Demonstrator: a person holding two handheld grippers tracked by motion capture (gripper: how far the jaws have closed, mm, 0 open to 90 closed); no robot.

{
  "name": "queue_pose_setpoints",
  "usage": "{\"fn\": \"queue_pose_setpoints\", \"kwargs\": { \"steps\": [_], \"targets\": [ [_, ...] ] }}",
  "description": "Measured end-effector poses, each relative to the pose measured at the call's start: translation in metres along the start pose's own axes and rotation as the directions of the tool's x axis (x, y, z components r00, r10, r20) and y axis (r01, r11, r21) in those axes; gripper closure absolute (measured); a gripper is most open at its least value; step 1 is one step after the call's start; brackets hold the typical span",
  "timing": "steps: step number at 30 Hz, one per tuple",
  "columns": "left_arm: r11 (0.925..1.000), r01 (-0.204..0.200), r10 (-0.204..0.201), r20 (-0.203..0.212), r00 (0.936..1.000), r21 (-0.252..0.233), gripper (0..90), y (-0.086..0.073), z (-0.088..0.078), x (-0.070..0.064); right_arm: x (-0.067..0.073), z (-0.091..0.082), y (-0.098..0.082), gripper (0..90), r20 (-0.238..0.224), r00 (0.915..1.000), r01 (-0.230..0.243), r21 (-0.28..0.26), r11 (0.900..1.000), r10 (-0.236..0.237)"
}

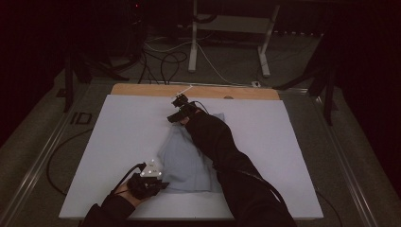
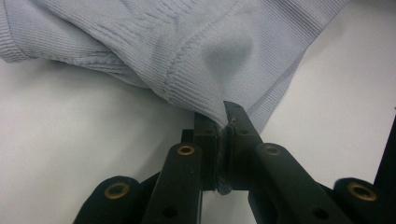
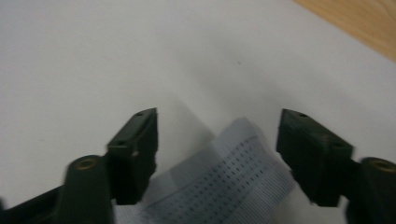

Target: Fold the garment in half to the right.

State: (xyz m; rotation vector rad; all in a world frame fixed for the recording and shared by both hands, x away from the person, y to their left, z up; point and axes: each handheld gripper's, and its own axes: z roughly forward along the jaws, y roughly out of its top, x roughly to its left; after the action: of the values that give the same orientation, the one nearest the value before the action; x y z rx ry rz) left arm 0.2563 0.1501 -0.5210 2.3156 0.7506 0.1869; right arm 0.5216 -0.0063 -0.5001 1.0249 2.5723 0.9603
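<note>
Left gripper view: tongs pinch the sweater.

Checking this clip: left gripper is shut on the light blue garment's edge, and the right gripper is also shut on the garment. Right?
Not quite. The left gripper is shut on the light blue garment, but the right gripper is open: the right gripper view shows its jaws wide apart, a corner of the garment lying between them.

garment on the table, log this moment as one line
left gripper: shut on garment hem, near edge | right gripper: open over far end | surface: white board
</note>
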Motion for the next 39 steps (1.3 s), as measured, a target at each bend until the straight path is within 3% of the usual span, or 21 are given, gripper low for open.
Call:
{"fn": "queue_pose_setpoints", "kwargs": {
  "steps": [5, 9, 10, 13, 21, 27, 39],
  "targets": [
    [1.0, -0.001, 0.001, 0.001, 1.0, 0.001, 86.7, 0.0, 0.0, 0.0, 0.0, 0.006, 0.001, 43.6, 0.019, 0.9998, 0.009, 0.029, 1.0, -0.01],
    [1.0, -0.004, 0.004, 0.0, 1.0, 0.002, 86.7, 0.0, 0.0, 0.0, 0.0, 0.01, 0.002, 50.6, 0.045, 0.9984, 0.032, 0.037, 0.999, -0.034],
    [1.0, -0.004, 0.004, 0.0, 1.0, 0.0, 86.7, 0.0, 0.0, 0.0, 0.0, 0.013, 0.003, 54.9, 0.057, 0.9966, 0.056, 0.05, 0.997, -0.058],
    [1.0, -0.007, 0.007, -0.001, 1.0, 0.002, 86.7, 0.0, 0.0, 0.0, 0.0, 0.016, 0.003, 58.1, 0.064, 0.9966, 0.048, 0.054, 0.997, -0.052],
    [1.0, -0.006, 0.006, 0.01, 0.9999, 0.001, 86.7, -0.001, 0.001, 0.001, 0.0, 0.023, 0.001, 66.1, 0.059, 0.9936, 0.091, 0.087, 0.992, -0.096],
    [1.0, -0.007, 0.007, 0.008, 0.9999, 0.0, 87.0, 0.0, 0.001, 0.0, 0.007, 0.023, 0.003, 82.3, 0.052, 0.9873, 0.144, 0.108, 0.984, -0.15],
    [0.9999, -0.009, 0.009, 0.02, 0.9998, -0.009, 87.3, 0.002, -0.002, -0.002, 0.006, 0.01, 0.008, 84.7, 0.04, 0.9841, 0.169, 0.08, 0.982, -0.173]
  ]
}}
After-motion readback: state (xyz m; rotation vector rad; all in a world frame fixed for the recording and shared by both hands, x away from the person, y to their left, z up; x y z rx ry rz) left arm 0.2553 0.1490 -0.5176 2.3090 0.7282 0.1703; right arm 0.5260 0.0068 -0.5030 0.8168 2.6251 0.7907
